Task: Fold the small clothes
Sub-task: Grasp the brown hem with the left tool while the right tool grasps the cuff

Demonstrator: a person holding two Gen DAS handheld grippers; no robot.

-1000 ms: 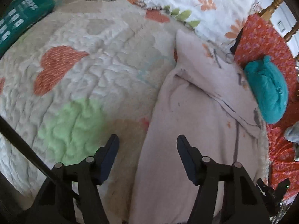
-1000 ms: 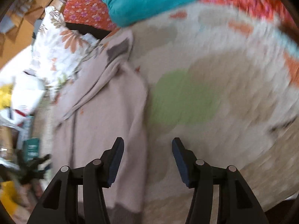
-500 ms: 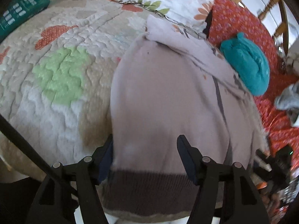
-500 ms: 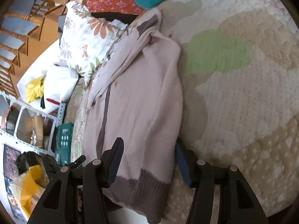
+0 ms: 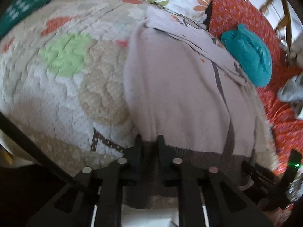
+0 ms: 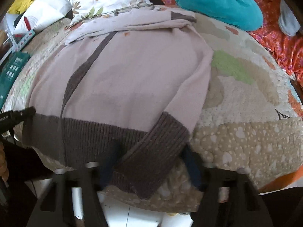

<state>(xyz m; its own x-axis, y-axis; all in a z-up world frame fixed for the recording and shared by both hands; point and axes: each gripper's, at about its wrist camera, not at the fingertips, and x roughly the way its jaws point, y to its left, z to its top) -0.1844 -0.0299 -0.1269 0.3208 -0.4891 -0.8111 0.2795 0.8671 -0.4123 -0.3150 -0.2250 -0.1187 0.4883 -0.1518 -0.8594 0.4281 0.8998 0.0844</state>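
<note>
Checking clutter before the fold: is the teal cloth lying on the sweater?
No, the teal cloth lies apart on the red spread, beyond the sweater.

A pale pink knitted cardigan [image 6: 132, 71] had a dark brown ribbed hem and brown front band. The quilt [image 6: 246, 132] beneath was cream and beige with green and coral patches. A teal garment [image 6: 217, 1] lay on red floral fabric [image 5: 236, 13].

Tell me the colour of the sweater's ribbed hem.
The ribbed hem is dark brown, against the pale pink sweater; clearest in the right wrist view.
</note>
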